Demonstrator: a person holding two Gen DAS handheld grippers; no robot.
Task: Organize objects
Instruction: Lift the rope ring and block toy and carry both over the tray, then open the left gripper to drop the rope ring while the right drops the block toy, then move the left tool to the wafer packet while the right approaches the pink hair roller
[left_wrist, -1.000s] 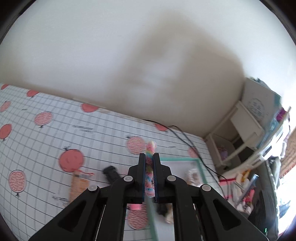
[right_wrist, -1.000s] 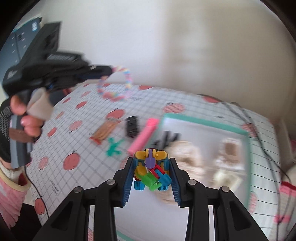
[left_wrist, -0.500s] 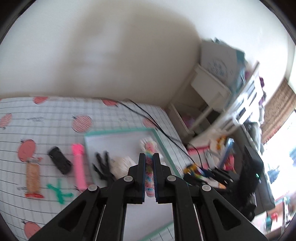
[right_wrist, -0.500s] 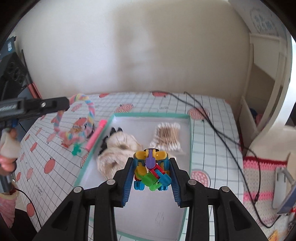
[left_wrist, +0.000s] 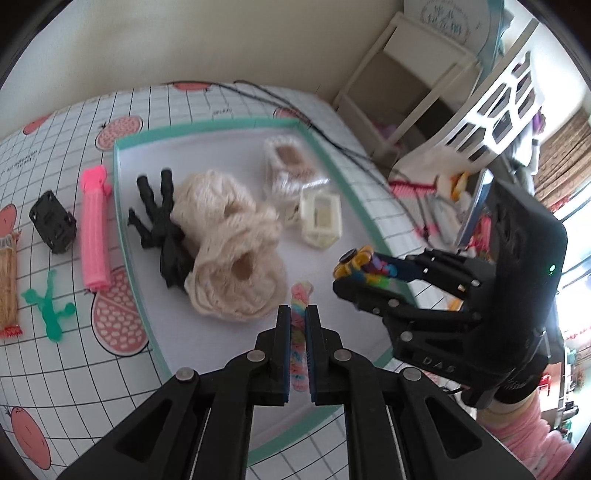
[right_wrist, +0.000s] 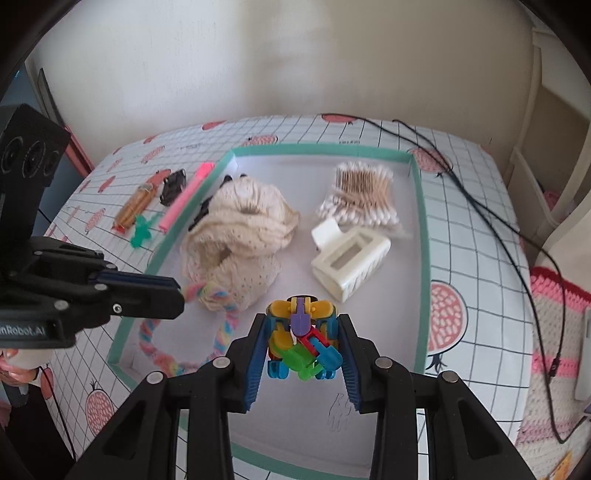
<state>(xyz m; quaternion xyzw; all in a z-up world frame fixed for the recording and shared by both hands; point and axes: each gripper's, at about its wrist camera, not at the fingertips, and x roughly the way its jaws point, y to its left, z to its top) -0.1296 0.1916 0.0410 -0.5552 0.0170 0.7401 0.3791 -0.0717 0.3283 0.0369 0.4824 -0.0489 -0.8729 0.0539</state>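
Left gripper (left_wrist: 296, 325), fingers pinched on a soft, limp pastel rope ring (right_wrist: 221, 325) trailing into the teal-rimmed tray (right_wrist: 423, 229) at lower left; right gripper (right_wrist: 302, 350), fingers clamped on a rigid, light, multicoloured block toy (right_wrist: 301, 339) at lower centre, best held by flat sides.
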